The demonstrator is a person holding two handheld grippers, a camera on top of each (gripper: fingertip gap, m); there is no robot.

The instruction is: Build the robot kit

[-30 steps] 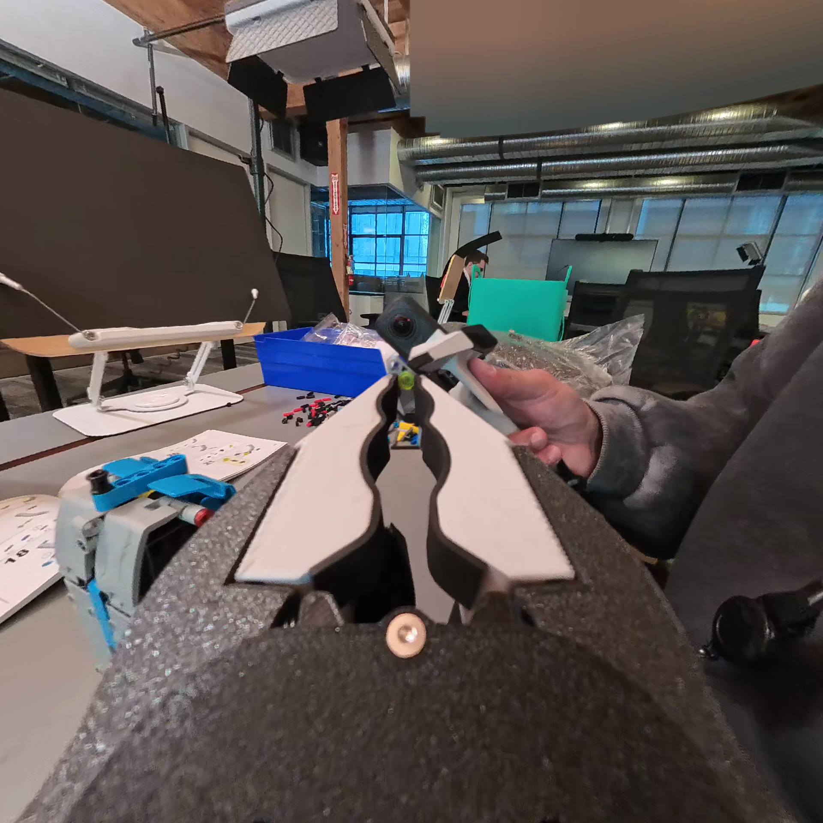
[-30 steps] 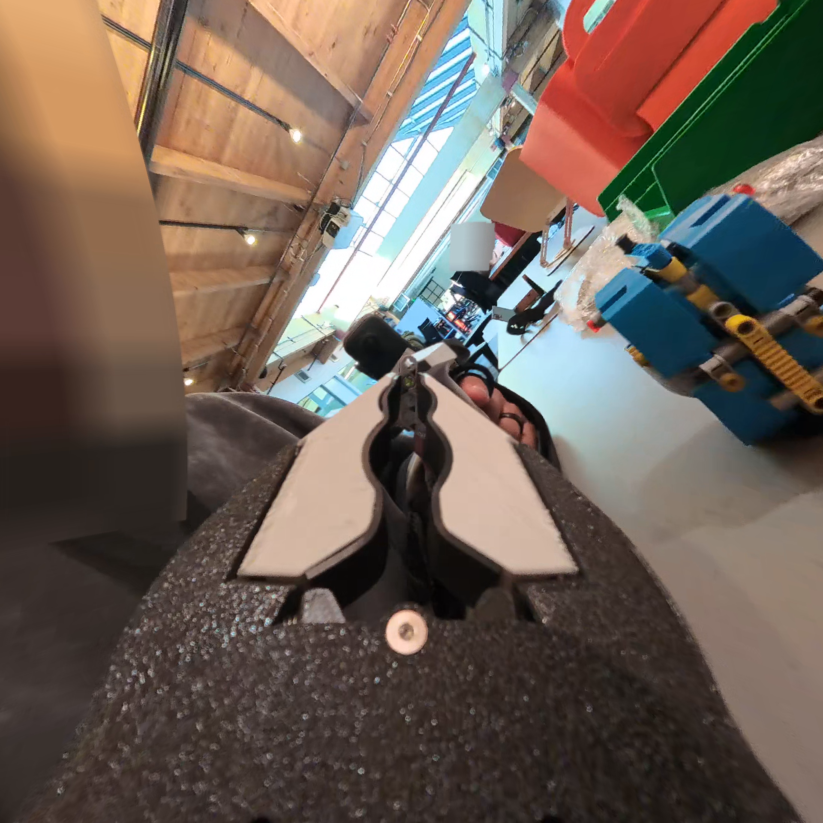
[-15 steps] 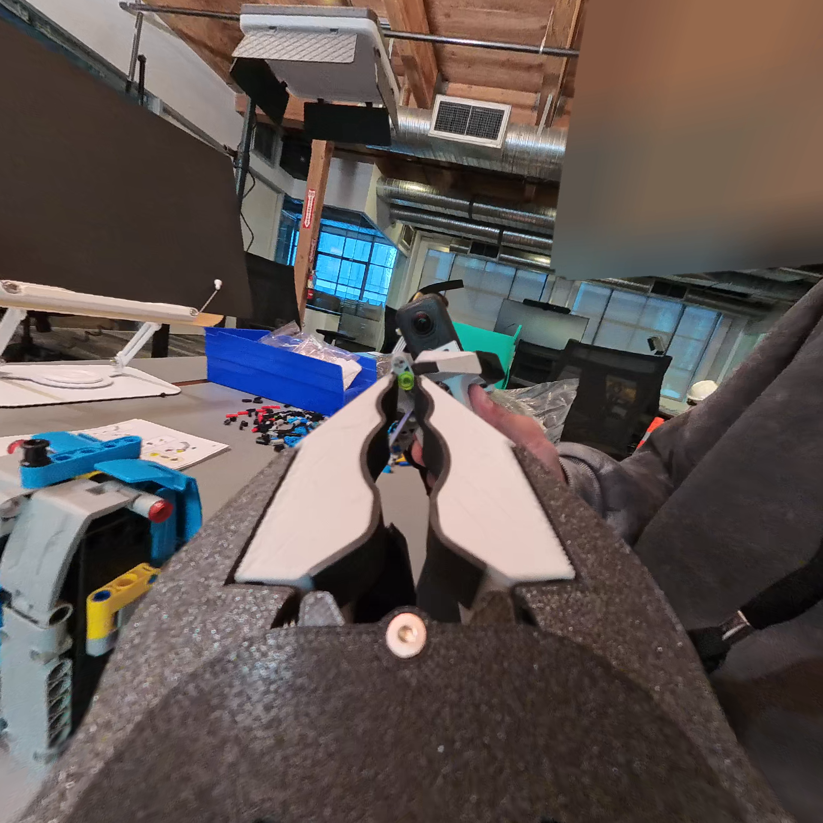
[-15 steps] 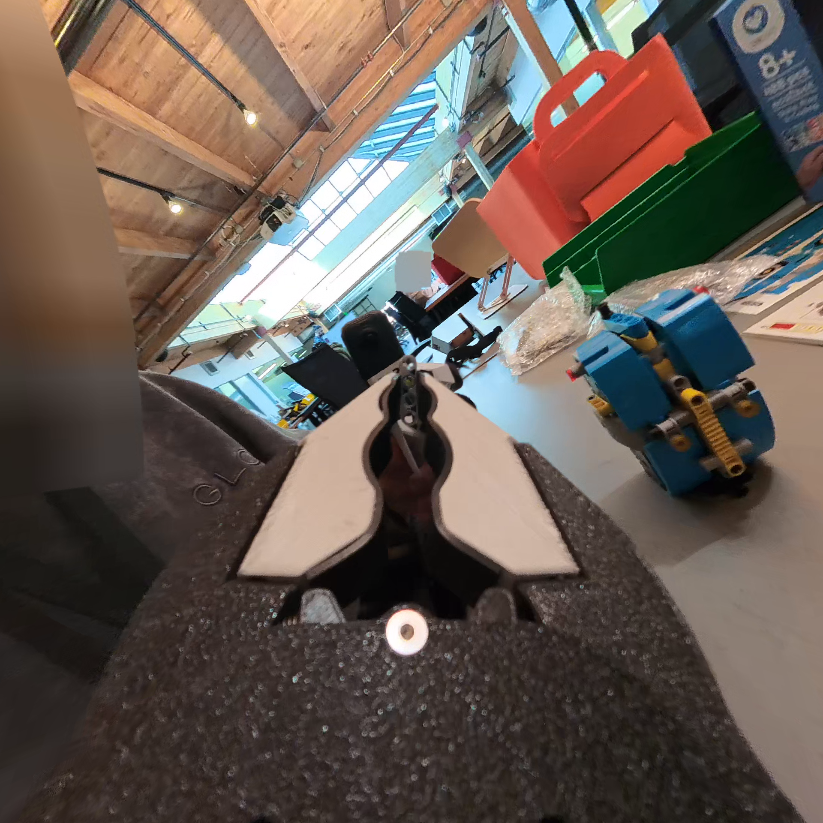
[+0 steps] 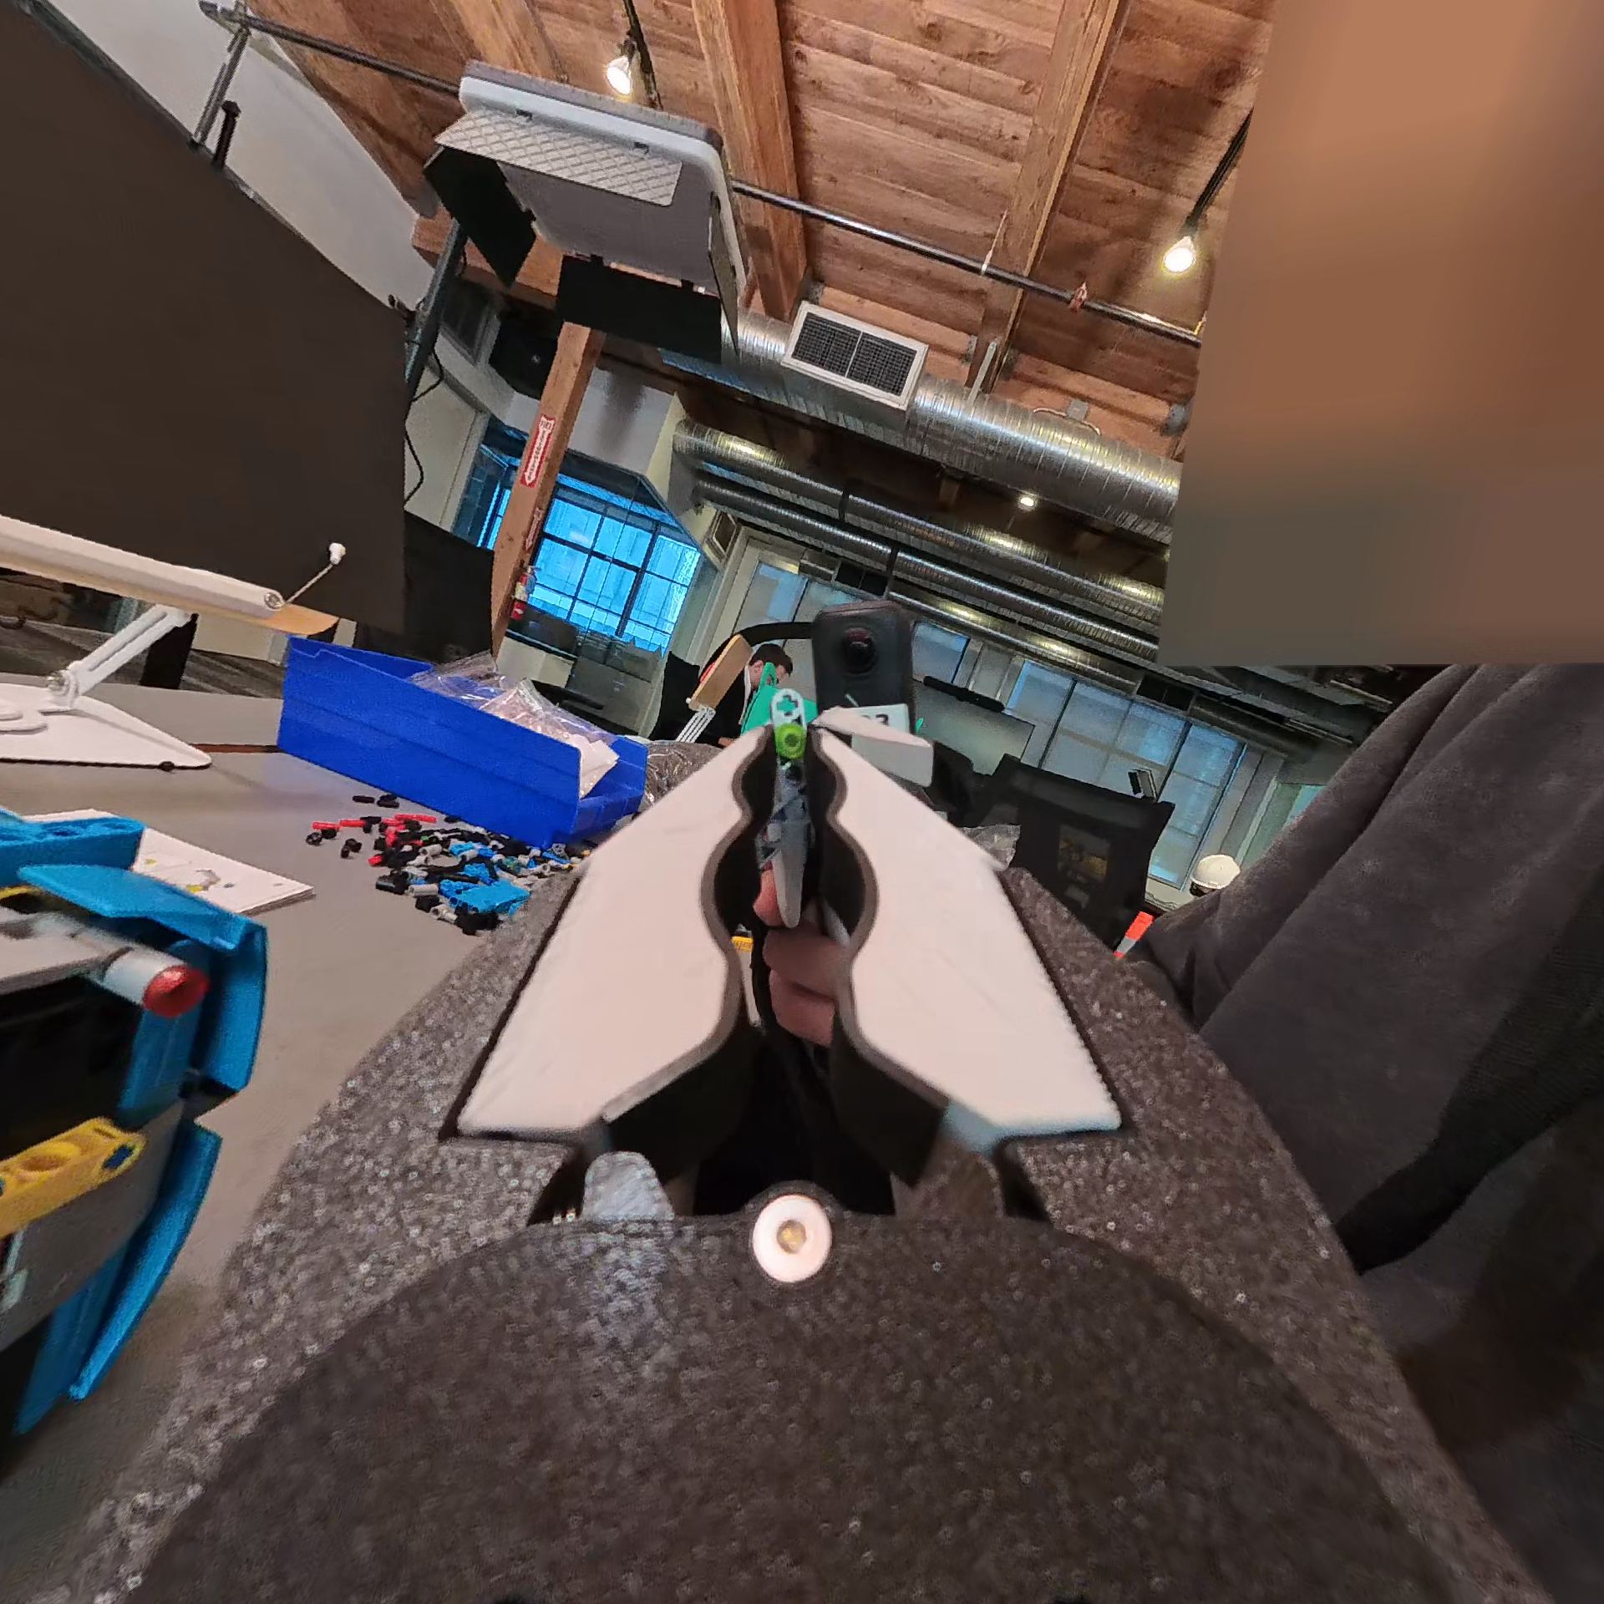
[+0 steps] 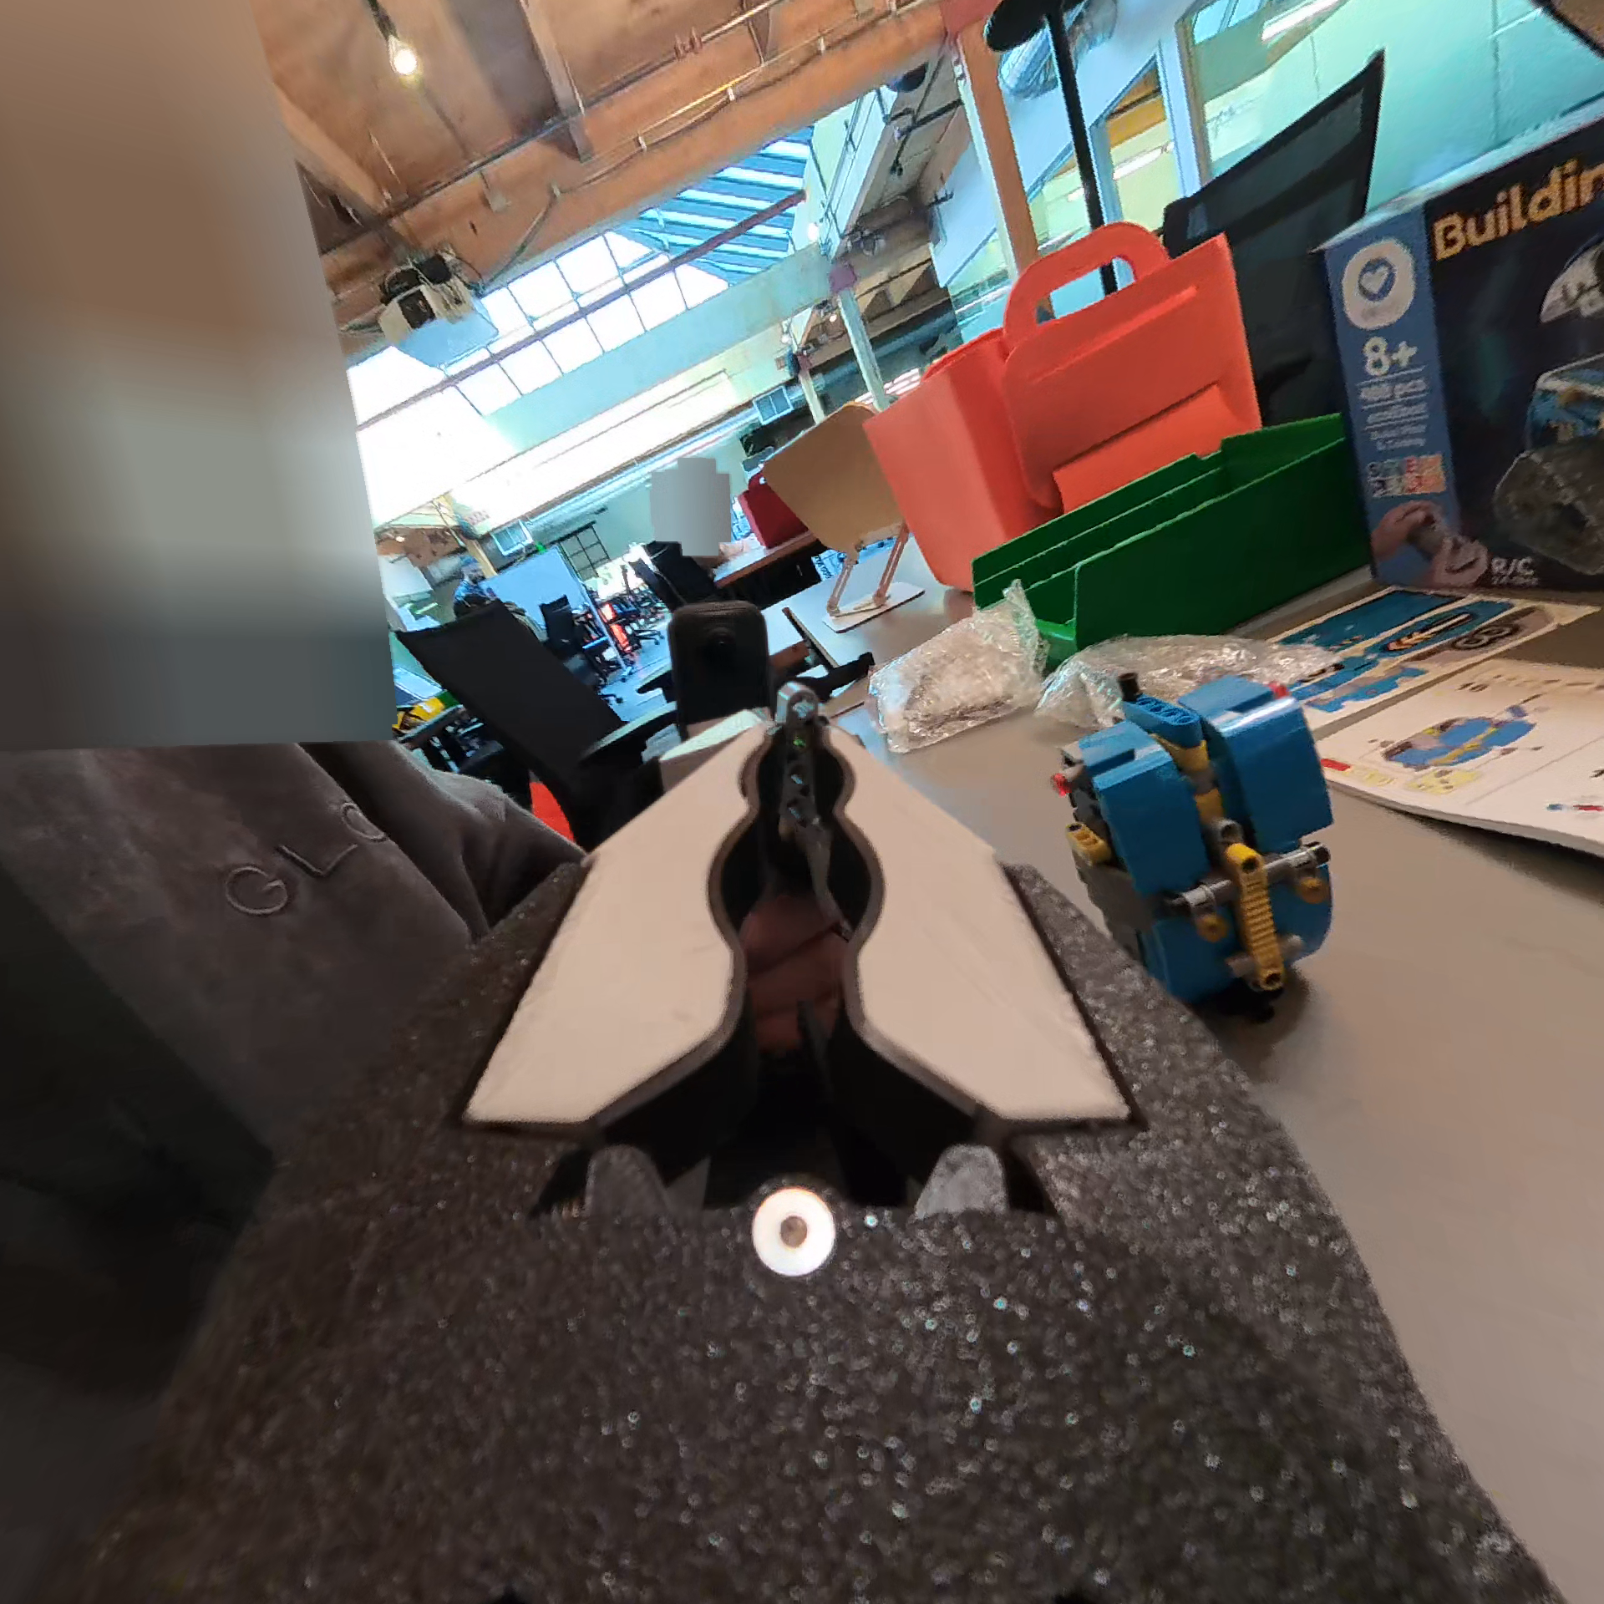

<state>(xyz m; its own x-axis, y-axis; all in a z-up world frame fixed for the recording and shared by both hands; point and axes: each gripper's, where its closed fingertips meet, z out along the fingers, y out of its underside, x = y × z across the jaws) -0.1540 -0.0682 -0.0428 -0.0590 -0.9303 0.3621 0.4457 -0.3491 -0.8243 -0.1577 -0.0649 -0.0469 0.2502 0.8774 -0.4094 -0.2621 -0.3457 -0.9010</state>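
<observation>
My left gripper [image 5: 788, 757] is shut on a small lime-green connector [image 5: 788, 738] with a thin grey piece below it. My right gripper [image 6: 798, 738] is shut on a slim grey beam with holes [image 6: 797, 785]. The two grippers meet tip to tip above the table. Each view shows the other gripper's black camera just behind the tips, in the left wrist view [image 5: 859, 660] and in the right wrist view [image 6: 716, 647]. I cannot tell whether the two small parts are joined. A blue brick model [image 6: 1206, 833] stands on the grey table [image 6: 1432, 1041], apart from both grippers. It also shows at the left edge of the left wrist view [image 5: 113, 1041].
A pile of loose small pieces [image 5: 443, 859] lies before a blue bin [image 5: 451, 746]. Instruction sheets [image 6: 1475, 764], clear plastic bags [image 6: 955, 677], a green bin [image 6: 1172, 538], an orange carrier [image 6: 1085, 417] and a toy box [image 6: 1493, 391] stand at the right. A grey sleeve [image 5: 1389, 955] is close by. Left and right tips are no more than a few centimetres apart.
Both grippers have stayed shut and tip to tip. The left view has tilted upward toward the ceiling. The right view has rolled level, so the blue model now stands upright at its right.
</observation>
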